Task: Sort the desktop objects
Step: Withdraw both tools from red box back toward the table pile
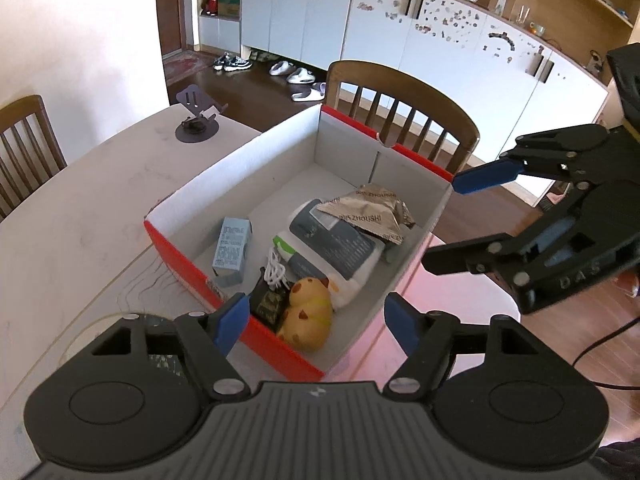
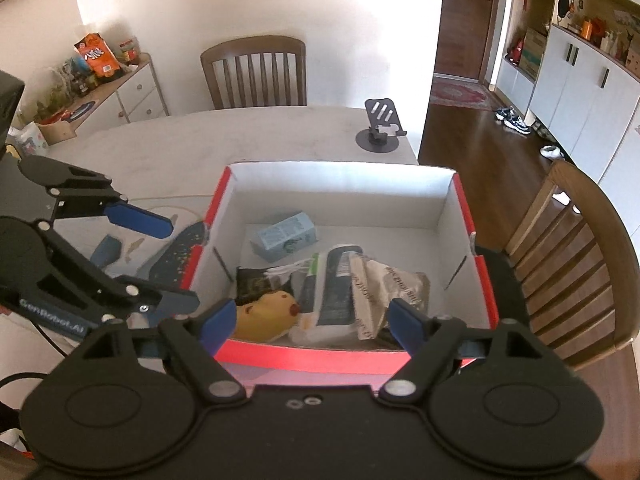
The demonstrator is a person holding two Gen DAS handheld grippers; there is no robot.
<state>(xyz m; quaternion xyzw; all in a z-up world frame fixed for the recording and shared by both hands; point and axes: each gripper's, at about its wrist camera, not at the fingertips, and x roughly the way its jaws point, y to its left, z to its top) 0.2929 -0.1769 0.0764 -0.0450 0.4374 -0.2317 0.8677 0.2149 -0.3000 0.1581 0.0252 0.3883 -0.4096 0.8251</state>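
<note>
The red box (image 1: 180,264) sits on the tabletop (image 1: 80,208), holding a yellow plush (image 1: 308,316) and packets. Both tongs — left (image 1: 316,326), right (image 2: 310,326) — hover released at its near rim, empty.

You have one red cardboard box (image 1: 176,258) on one pale table (image 1: 80,216). Inside it lie one small blue carton (image 1: 232,250), one yellow plush toy (image 1: 308,316), one crumpled brown wrapper (image 1: 372,214) and one white cable bundle (image 1: 276,270). Two wooden chairs (image 1: 400,104) and one phone stand (image 1: 196,118) show.
</note>
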